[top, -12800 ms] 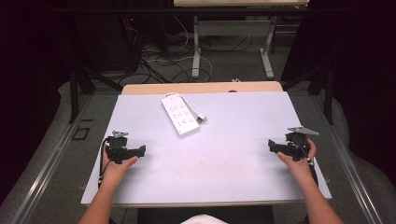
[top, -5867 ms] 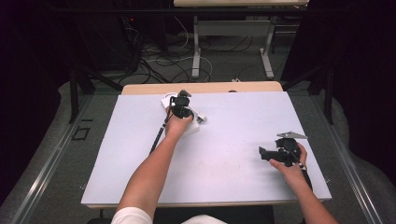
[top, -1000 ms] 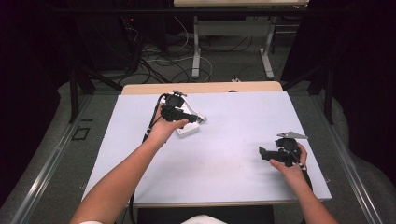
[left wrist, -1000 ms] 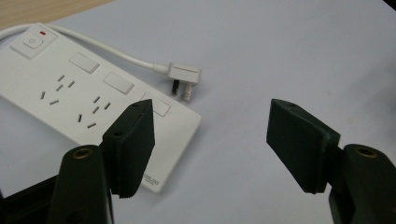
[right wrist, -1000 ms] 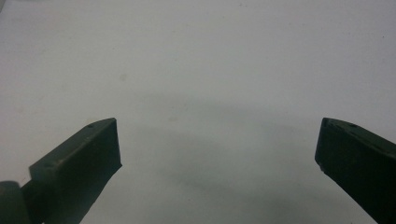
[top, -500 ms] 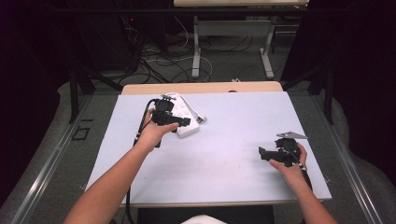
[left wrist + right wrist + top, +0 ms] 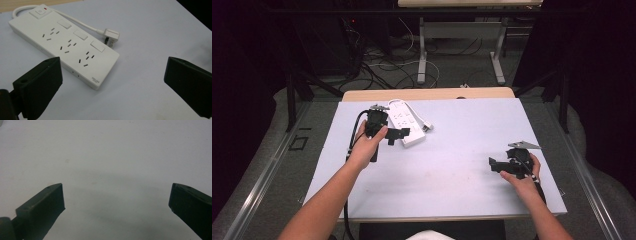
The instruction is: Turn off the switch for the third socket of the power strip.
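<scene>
Left gripper (image 7: 396,135): held above the far-left part of the table (image 7: 452,165), jaws spread wide, nothing between them. In the left gripper view the jaws stand far apart at the bottom corners of the frame, clear of the surface.

Power strip (image 7: 63,43): white, three socket groups, each with its own rocker switch, plus a main switch with a red mark at the end farthest from the jaws. It lies flat on the table just ahead of the left gripper, slanted across its line of sight; its near end sits in front of the gap between the jaws, closer to the left-hand jaw. In the high view the jaw tips overlap the strip's near end; contact cannot be judged.

Cord (image 7: 75,21): runs from the switch end along the strip's far side to the plug (image 7: 111,36), which rests on the table beside the strip, apart from both jaws.

Right gripper (image 7: 496,165): held low over the near-right part of the table, jaws wide apart, empty. Bare table surface ahead of it.
</scene>
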### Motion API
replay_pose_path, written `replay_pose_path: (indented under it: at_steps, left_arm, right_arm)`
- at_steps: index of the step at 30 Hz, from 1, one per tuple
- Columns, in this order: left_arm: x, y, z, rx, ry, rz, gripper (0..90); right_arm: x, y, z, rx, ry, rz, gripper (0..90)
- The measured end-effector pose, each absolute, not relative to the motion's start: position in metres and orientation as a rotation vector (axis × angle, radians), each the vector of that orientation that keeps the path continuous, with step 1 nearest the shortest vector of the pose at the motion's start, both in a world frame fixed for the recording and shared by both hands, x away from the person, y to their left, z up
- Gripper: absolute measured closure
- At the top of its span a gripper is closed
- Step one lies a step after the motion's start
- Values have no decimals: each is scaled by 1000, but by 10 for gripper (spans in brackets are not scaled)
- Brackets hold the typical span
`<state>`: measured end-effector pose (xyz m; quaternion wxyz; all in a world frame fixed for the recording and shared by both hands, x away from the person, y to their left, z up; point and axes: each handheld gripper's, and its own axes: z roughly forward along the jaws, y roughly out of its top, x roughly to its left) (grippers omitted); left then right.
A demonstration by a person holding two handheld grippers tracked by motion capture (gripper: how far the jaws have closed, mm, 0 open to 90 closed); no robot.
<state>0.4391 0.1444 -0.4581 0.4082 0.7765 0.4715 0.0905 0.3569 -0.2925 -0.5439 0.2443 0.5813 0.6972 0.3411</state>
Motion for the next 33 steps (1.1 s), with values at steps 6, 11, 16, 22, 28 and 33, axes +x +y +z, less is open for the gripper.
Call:
replay_pose_path:
  at_steps: [6,11,16,22,28,33]
  left_arm:
    - [434,157,-458,1934,1193,241,9]
    - [429,170,-458,1912,1224,247,9]
    - [423,183,-458,1888,1256,266,9]
    - [414,194,-459,1877,1291,301,9]
    - [407,203,-465,1881,1303,308,9]
    - [401,213,-472,1873,1328,308,14]
  right_arm:
    - [357,-293,-544,1589,1902,931,0]
    - [357,-293,-544,1590,1902,932,0]
    - [356,-292,-544,1590,1903,933,0]
    - [356,-291,-544,1592,1901,934,0]
    - [356,-291,-544,1593,1901,934,0]
    - [356,-292,-544,1594,1900,933,0]
